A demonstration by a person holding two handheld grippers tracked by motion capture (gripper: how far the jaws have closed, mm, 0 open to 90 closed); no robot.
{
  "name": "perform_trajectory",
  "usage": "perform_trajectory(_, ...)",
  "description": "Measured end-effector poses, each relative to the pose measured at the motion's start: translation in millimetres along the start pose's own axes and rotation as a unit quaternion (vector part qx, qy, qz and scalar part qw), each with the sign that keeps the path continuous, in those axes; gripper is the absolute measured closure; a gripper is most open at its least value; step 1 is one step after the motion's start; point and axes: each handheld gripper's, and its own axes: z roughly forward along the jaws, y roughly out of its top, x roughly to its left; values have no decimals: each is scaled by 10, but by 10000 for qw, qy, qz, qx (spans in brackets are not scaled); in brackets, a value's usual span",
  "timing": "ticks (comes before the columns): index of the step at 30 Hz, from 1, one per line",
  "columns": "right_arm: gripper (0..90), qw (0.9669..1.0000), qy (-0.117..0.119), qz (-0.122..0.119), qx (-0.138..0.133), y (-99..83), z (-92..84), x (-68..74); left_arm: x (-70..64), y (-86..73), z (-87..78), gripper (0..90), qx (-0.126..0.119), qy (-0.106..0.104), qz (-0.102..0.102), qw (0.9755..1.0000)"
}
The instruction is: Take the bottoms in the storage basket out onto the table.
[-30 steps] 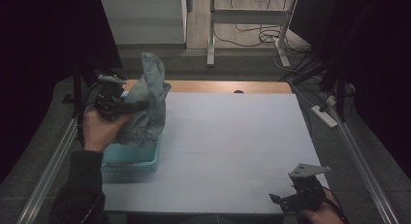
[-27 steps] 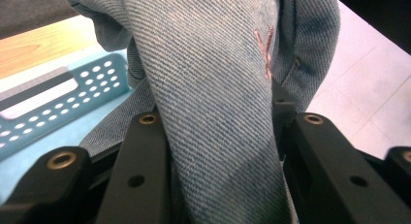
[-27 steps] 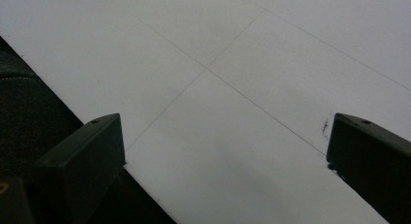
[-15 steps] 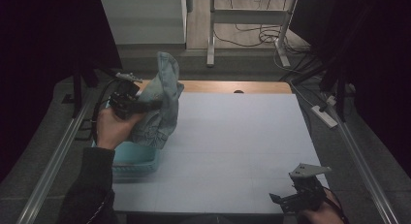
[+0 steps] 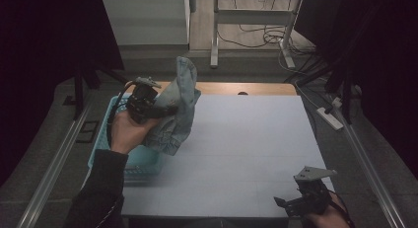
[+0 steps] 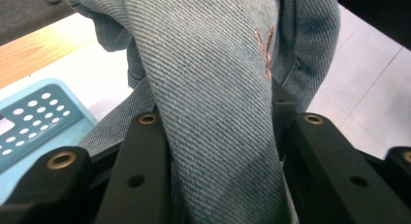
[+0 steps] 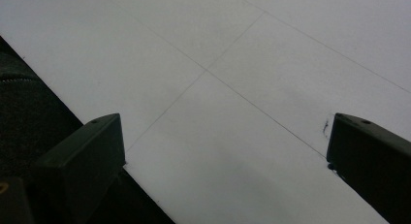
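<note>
A light blue denim garment [image 5: 178,104] hangs in the air above the table's left side, clamped in my left gripper [image 5: 167,109]. In the left gripper view the denim [image 6: 218,88], with a small pink stitched mark, sits squeezed between the two black jaws, so my left gripper [image 6: 220,136] is shut on it. A light blue perforated basket [image 5: 106,139] lies under and left of the cloth; its corner [image 6: 34,117] shows beside the jaws. My right gripper [image 5: 288,204] rests low at the table's near right edge, open, with nothing between its jaws [image 7: 225,151].
The white table [image 5: 246,149] spreads out to the right of the cloth. A wooden strip [image 5: 236,88] runs along its far edge. Metal rails [image 5: 54,164] flank both sides, and a power strip [image 5: 330,117] lies off the right side.
My left gripper has carried the denim garment up and to the right, out of the basket and toward the table's middle. The right gripper has stayed put.
</note>
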Motion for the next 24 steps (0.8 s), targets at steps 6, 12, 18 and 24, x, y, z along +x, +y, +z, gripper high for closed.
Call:
perform_trajectory(6,4,10000,1,-1,1,0,0,0,-76,45,47,646,-12,-28,72,10000)
perform_trajectory(12,4,10000,-2,-5,5,1,2,0,-116,90,55,646,-18,-60,129,9999)
perform_trajectory(18,4,10000,1,-8,3,1,2,0,-181,186,57,646,-60,-135,211,9997)
perform_trajectory(24,4,10000,6,-17,-4,0,-1,1,-280,299,102,647,-115,-333,315,9989)
